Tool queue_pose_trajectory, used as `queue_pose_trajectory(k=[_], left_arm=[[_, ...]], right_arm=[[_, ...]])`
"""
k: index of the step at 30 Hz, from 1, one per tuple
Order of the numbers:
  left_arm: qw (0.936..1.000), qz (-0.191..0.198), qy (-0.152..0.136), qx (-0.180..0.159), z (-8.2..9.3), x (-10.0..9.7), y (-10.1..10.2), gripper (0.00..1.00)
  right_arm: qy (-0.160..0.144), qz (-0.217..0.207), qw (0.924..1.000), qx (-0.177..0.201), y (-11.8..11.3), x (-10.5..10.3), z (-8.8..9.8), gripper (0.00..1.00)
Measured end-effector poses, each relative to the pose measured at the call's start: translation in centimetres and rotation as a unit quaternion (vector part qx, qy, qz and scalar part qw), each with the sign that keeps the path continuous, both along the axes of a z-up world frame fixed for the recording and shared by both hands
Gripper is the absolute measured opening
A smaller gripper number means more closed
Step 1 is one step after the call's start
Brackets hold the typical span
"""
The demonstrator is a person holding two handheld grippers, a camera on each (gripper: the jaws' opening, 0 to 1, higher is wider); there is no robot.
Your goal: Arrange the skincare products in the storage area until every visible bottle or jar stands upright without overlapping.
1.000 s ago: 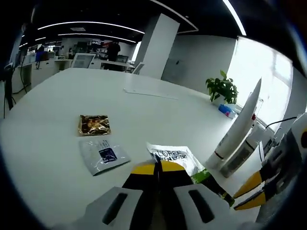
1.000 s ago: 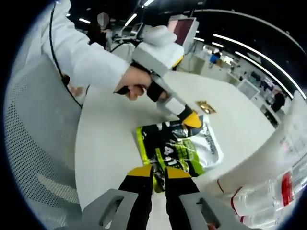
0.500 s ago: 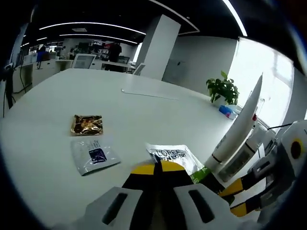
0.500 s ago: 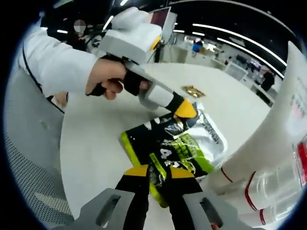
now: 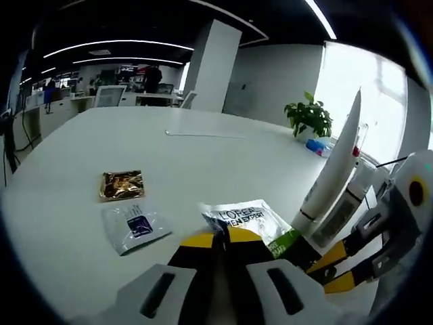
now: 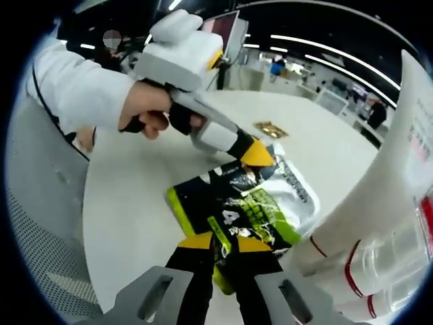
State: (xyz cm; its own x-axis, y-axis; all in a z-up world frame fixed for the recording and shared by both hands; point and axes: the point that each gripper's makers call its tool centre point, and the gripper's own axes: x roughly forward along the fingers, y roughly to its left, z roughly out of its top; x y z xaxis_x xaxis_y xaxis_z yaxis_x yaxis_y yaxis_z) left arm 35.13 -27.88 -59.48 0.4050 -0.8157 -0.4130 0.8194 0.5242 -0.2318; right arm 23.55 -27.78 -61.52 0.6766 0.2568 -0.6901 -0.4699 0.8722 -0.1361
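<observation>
Now | green-black sachet [image 6: 233, 206] | flat, between both closed hand-held grippers' tips

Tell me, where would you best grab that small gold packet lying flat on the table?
Probably by an edge. The gold packet lies flat and thin on the white table, apart from the grey sachet beside it, so the fingers would likely come down from above and pinch its far edge, which has open table around it.

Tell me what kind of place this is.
Most likely an open-plan office: a large white table, desks with monitors at the back, ceiling light strips, and a potted plant by a bright window.
</observation>
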Motion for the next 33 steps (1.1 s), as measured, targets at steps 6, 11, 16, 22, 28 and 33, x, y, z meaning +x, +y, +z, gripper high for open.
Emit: queue_pose_trajectory(k=[6,11,16,22,28,33], left_arm=[[0.9996,0.001,-0.026,0.007,0.5,0.6,0.5,0.12],[0.9994,-0.001,-0.035,0.007,1.2,0.7,1.0,0.13],[0.9980,-0.021,-0.057,0.017,2.0,0.2,1.5,0.15],[0.9948,-0.057,-0.079,0.031,2.9,-1.1,2.2,0.24],[0.9897,-0.089,-0.104,0.042,4.4,-2.4,3.0,0.28],[0.9861,-0.113,-0.114,0.044,5.3,-4.0,3.6,0.31]], right_arm=[[0.001,0.000,1.0000,0.000,0.0,0.0,-0.1,0.03],[0.000,0.002,1.0000,-0.001,0.1,0.0,-0.1,0.03],[0.001,0.007,1.0000,-0.004,0.1,0.0,-0.1,0.02],[0.000,0.014,0.9998,-0.014,0.3,-0.1,-0.2,0.00],[0.000,0.016,0.9998,-0.015,0.4,-0.1,-0.1,0.06],[-0.001,0.016,0.9998,-0.014,0.3,-0.1,-0.1,0.07]])
